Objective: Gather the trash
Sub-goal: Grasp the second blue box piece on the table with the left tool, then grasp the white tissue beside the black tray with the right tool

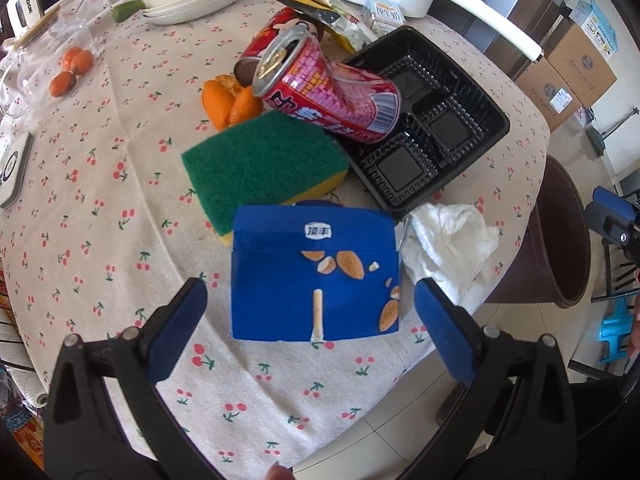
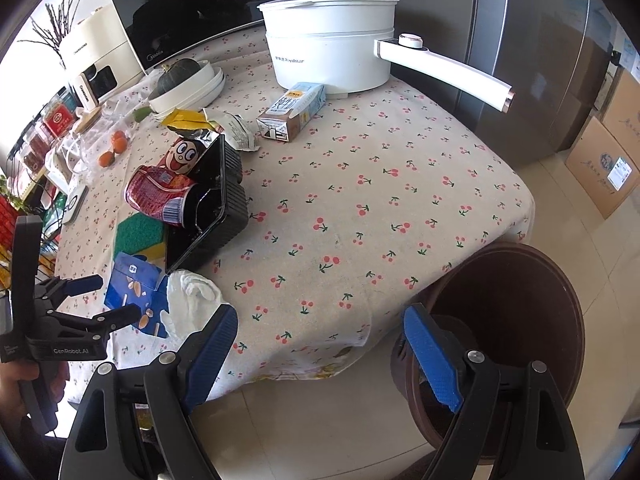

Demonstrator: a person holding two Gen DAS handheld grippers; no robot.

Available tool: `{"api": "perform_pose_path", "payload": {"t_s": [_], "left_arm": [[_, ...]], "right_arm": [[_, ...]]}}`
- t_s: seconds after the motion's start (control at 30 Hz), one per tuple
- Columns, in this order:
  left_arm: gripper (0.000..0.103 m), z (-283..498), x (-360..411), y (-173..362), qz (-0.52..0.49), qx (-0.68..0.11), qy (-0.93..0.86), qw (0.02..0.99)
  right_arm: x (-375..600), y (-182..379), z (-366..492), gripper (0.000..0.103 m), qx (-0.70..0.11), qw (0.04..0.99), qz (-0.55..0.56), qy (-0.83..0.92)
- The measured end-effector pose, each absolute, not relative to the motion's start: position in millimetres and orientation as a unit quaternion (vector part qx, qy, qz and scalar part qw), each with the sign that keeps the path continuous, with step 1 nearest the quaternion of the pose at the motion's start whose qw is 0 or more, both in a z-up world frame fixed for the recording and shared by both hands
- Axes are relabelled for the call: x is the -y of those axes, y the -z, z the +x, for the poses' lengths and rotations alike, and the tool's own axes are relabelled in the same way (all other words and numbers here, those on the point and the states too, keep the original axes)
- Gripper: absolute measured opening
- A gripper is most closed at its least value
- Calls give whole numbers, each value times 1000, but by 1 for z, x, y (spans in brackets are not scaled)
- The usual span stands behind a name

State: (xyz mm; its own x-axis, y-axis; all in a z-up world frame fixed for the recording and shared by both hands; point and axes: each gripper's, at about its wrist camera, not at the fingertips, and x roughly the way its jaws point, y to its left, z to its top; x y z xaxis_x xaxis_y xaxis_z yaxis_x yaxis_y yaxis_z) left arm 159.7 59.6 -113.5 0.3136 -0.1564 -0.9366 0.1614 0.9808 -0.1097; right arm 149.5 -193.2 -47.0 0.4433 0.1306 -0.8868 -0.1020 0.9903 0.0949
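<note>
Box: blue snack box (image 1: 312, 280), light, thin card; hold its two sides.
Left gripper (image 1: 310, 320): wide open, holds nothing.
Right gripper (image 2: 320, 344): wide open, holds nothing.

From the left wrist we look steeply down, close over the blue snack box (image 1: 316, 280) near the table's edge. From the right wrist we look down from farther back, off the table's corner, above the brown bin (image 2: 520, 320). Both views share the cherry-print tablecloth (image 1: 120, 200), box, black tray (image 1: 460, 128) and white pot (image 2: 332, 56).
</note>
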Motion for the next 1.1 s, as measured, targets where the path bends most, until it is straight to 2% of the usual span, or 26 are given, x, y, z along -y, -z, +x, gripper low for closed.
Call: {"api": "perform_pose_path", "payload": {"t_s": [0.4,0.57,1.1], "left_arm": [[101,163,-38,140,42,-603,48,795],[91,160,-46,128,17,-595,61,801],[91,127,-100,97,-1,-571,16,821]], "right_arm": [[190,50,149,87,-527,847,7,-72],[186,53,152,87,-531,844,4,-73],[114,85,163,87,-565,815,-32,-127]]}}
